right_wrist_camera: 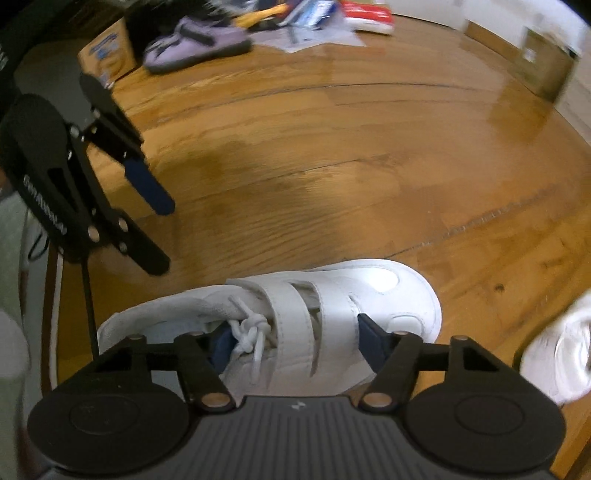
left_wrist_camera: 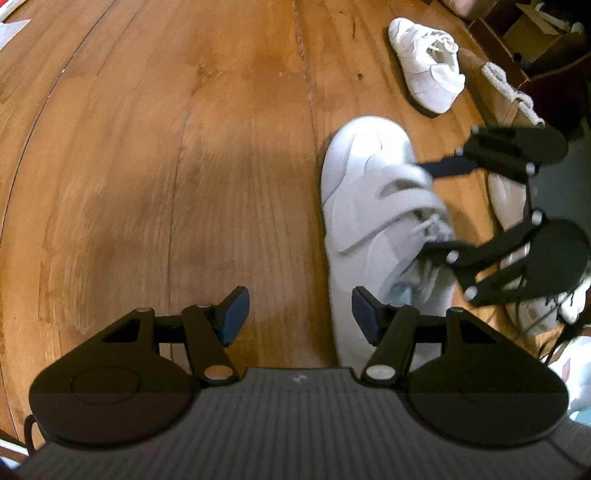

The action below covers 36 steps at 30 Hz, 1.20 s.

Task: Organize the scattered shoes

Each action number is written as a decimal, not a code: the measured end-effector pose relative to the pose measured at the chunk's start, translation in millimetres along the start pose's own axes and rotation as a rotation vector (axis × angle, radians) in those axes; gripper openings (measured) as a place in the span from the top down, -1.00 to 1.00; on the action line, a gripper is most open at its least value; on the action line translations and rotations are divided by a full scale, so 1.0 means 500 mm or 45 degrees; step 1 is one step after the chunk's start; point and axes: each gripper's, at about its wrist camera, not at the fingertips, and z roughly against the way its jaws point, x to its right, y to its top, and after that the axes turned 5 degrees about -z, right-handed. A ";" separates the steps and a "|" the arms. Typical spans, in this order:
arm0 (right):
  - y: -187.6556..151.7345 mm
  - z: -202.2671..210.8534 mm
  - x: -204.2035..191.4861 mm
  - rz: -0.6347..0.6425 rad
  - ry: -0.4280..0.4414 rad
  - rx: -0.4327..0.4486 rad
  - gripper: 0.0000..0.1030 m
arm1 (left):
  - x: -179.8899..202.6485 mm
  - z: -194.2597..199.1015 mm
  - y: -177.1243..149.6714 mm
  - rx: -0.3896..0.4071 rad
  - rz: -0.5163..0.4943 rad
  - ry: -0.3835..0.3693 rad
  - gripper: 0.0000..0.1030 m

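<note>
A white strapped sneaker point(right_wrist_camera: 332, 295) lies on the wooden floor, toe to the right in the right wrist view. My right gripper point(right_wrist_camera: 295, 343) is open and straddles its straps and knotted lace, one pad at the tongue, the other near the toe box. In the left wrist view the same sneaker point(left_wrist_camera: 362, 192) lies right of centre with the right gripper point(left_wrist_camera: 432, 206) over it. My left gripper point(left_wrist_camera: 299, 314) hovers open above bare floor just left of the sneaker, holding nothing. Its matching white sneaker point(left_wrist_camera: 424, 62) lies farther away.
A tan fleece-lined boot point(left_wrist_camera: 506, 92) and more shoes point(left_wrist_camera: 524, 258) crowd the right edge in the left wrist view. A purple sandal point(right_wrist_camera: 195, 44), a cardboard box point(right_wrist_camera: 107, 48), papers and a red item point(right_wrist_camera: 369, 14) lie across the floor. Another white shoe point(right_wrist_camera: 557, 354) sits at right.
</note>
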 end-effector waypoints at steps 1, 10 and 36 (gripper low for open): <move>-0.004 0.002 -0.004 -0.048 -0.017 0.017 -0.19 | 0.001 0.003 0.003 0.010 -0.002 0.000 -0.18; -0.037 0.012 -0.033 -0.234 -0.099 0.146 -0.12 | 0.020 0.017 0.011 0.063 -0.030 0.014 -0.22; -0.096 0.069 0.042 -1.149 -0.177 0.288 0.11 | 0.020 0.119 0.036 0.304 0.052 0.005 -0.43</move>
